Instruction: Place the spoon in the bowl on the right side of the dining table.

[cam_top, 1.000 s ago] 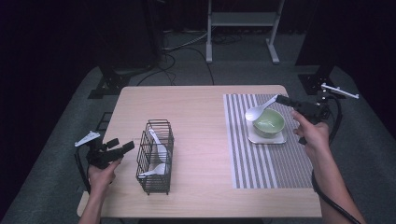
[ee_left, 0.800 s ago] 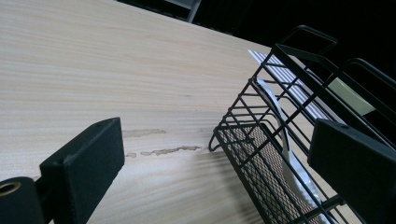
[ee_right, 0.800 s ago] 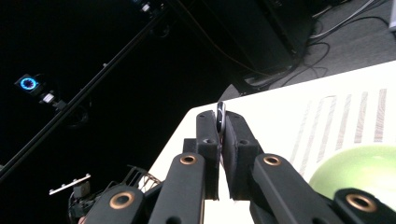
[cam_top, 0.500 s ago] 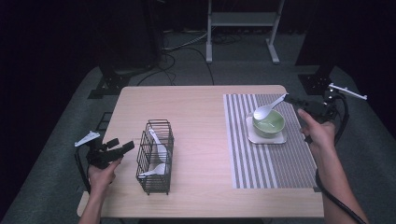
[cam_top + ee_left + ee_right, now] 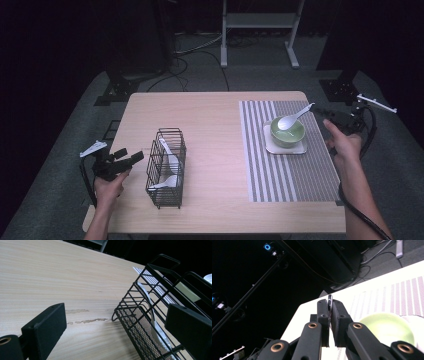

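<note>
A white spoon (image 5: 292,120) slants over the green bowl (image 5: 290,136), its scoop inside the bowl's rim and its handle pointing right. My right gripper (image 5: 320,111) is shut on the handle end; in the right gripper view the thin handle (image 5: 330,300) is pinched between the jaws of that gripper (image 5: 329,305), above the green bowl (image 5: 387,327). The bowl stands on a small white square plate (image 5: 285,148). My left gripper (image 5: 135,157) is open at the table's left edge, aimed at a black wire basket (image 5: 165,167). The left gripper (image 5: 115,315) holds nothing.
The basket (image 5: 150,315) holds two white spoons (image 5: 170,159), one leaning (image 5: 150,307). A grey striped placemat (image 5: 280,175) covers the table's right part, under the plate. Bare wood lies between basket and mat. Stands and cables sit on the floor behind the table.
My right hand has moved right and down with the spoon, so its scoop has gone from the bowl's left edge to over the bowl. The left hand has stayed put.
</note>
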{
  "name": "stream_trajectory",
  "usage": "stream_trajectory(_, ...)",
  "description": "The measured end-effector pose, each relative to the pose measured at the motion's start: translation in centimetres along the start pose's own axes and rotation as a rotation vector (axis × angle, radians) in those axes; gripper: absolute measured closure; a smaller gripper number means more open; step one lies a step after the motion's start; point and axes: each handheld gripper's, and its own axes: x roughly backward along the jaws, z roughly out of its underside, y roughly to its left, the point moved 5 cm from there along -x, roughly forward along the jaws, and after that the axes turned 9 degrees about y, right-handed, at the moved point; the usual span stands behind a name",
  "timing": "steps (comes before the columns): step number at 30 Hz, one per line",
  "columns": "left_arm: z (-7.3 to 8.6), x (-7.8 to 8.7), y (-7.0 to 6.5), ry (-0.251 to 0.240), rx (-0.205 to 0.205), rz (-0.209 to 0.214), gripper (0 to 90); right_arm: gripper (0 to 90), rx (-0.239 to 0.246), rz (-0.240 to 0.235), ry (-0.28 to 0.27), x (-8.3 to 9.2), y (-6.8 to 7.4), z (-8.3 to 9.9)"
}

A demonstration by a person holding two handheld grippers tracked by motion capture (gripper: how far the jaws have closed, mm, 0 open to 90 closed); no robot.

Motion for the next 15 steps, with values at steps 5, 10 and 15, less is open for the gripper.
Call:
stream_trajectory(5, 0.0, -0.1, 0.0, 0.003, -0.003, 0.001, 2.8, 85.5, -0.012, 0.021, -0.001, 0.1, -0.9, 0.2)
stream_trajectory(10, 0.0, 0.0, 0.0, 0.002, -0.002, 0.001, 2.8, 85.5, -0.031, 0.029, -0.004, 0.2, -1.5, 0.3)
stream_trajectory(15, 0.0, 0.0, -0.1, 0.003, -0.003, 0.002, 2.8, 85.5, -0.044, 0.045, -0.007, 0.1, -2.3, 0.4)
